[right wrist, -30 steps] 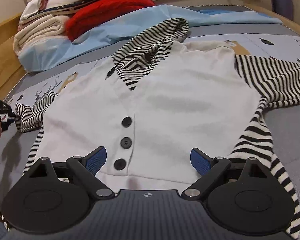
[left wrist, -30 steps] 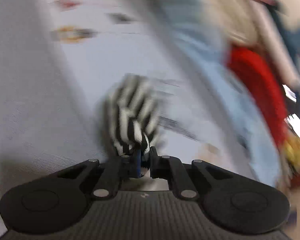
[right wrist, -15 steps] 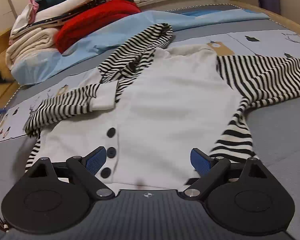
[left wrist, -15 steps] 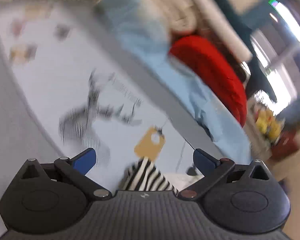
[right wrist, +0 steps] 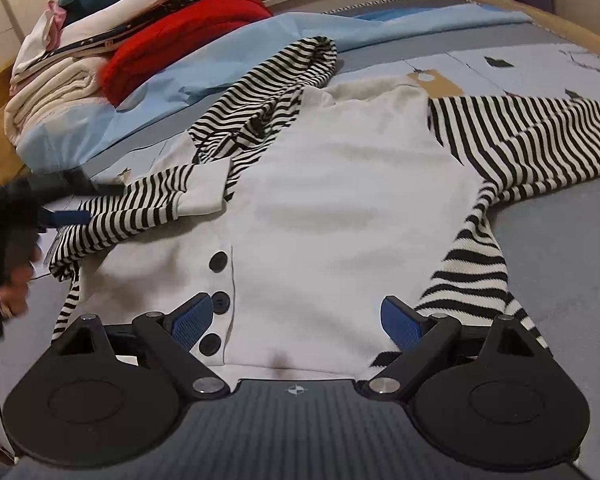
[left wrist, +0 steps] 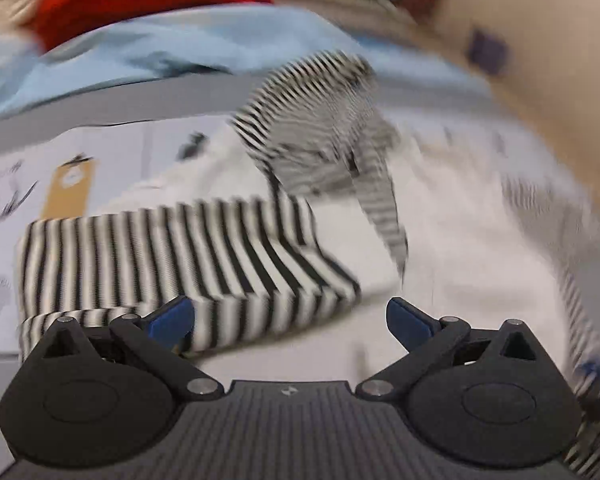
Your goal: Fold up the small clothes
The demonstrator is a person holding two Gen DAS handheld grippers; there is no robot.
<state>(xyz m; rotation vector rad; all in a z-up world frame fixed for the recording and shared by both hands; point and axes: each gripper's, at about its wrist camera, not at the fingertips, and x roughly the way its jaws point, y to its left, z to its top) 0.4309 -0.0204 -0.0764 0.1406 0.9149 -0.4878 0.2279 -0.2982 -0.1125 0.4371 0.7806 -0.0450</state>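
With both grippers, left (left wrist: pixel 290 318) and right (right wrist: pixel 296 322), open and empty over the top (right wrist: pixel 340 200) spread on the bed (right wrist: pixel 560 260), the folded sleeve (right wrist: pixel 140 212) could slide back unpinned.

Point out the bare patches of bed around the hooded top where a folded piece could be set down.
Bare grey cover lies right of the hooded top, below its spread striped sleeve. The far left is crowded: a stack of folded clothes on a blue sheet. The folded-in sleeve covers the top's left side.

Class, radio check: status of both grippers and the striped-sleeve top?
Left gripper open, empty. Right gripper open. Top flat, one sleeve folded in. Nothing blocking.
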